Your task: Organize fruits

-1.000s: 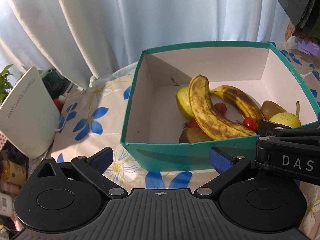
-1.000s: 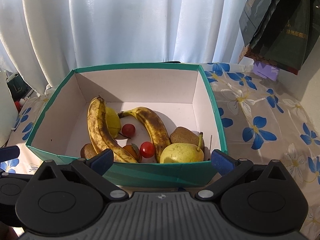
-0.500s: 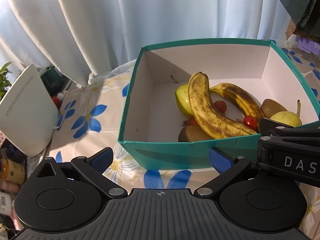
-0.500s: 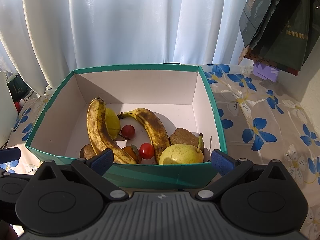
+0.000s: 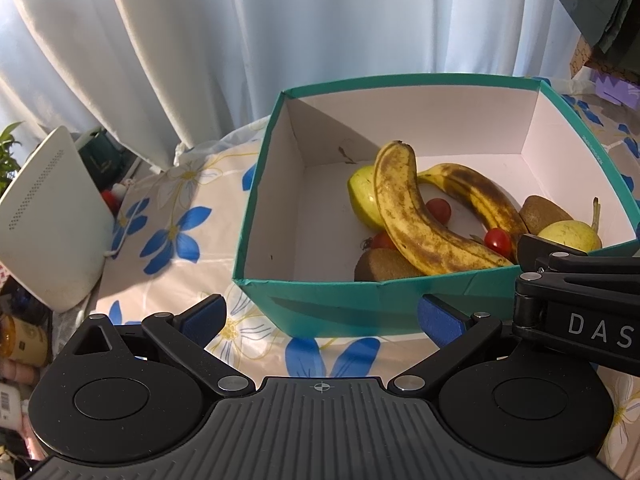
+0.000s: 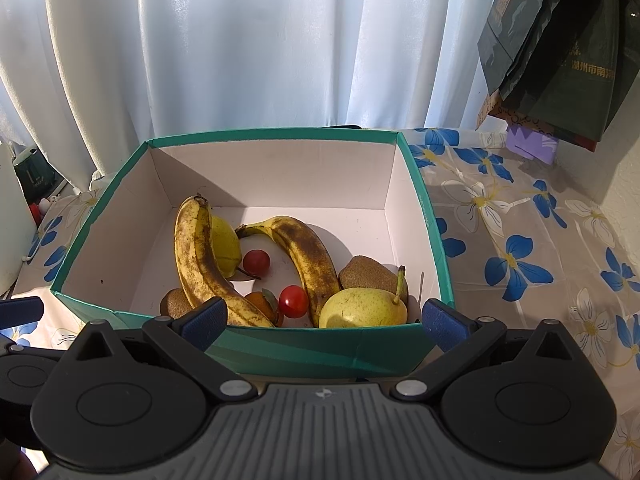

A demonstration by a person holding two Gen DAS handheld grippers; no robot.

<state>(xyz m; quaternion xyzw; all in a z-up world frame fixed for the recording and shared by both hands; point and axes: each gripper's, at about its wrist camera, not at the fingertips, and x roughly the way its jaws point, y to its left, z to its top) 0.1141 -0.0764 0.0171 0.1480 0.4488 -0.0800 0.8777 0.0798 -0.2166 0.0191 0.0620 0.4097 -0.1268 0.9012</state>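
Observation:
A teal cardboard box with a white inside stands on the flowered tablecloth. In it lie two spotted bananas, a pear, a yellow-green fruit, kiwis, cherry tomatoes and a small orange fruit. My left gripper is open and empty in front of the box's near wall. My right gripper is open and empty at the near wall, and it shows in the left wrist view.
A white device stands at the left table edge with small items behind it. White curtains hang behind the box. Dark bags hang at the upper right above a purple item. Flowered tablecloth lies right of the box.
Both grippers have drawn slightly back and up from the box; the box sits a little higher in the left wrist view. The fruits have not moved.

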